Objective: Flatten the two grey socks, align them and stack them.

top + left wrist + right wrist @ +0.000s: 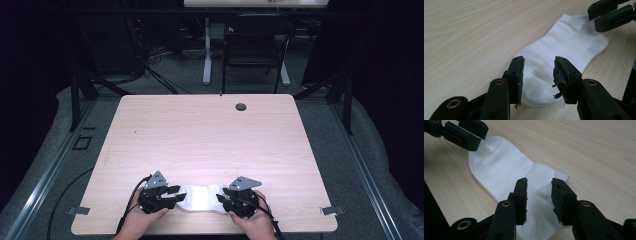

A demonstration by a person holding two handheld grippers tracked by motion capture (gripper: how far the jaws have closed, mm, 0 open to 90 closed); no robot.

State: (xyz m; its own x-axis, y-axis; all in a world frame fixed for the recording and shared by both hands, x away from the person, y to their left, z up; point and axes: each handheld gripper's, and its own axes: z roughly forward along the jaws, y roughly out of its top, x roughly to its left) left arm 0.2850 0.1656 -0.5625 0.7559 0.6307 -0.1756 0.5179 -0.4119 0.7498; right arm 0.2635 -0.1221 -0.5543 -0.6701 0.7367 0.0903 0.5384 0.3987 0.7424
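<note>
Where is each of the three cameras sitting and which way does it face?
High view: above the person's side, facing forward and down on the table; both hands and grippers show.
Left gripper view: rides the left gripper, looking along its open jaws at the white sock.
Right gripper view: rides the right gripper, facing the opposite way.
Shared: the sock.

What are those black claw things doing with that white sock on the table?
A person holds a black two-jaw claw in each hand over a small white cotton ankle sock lying flat near the front edge of the light wooden table. The left claw is at one end of the sock and the right claw at the other. Both claws are open, jaws apart above the fabric, so nothing is gripped.
</note>
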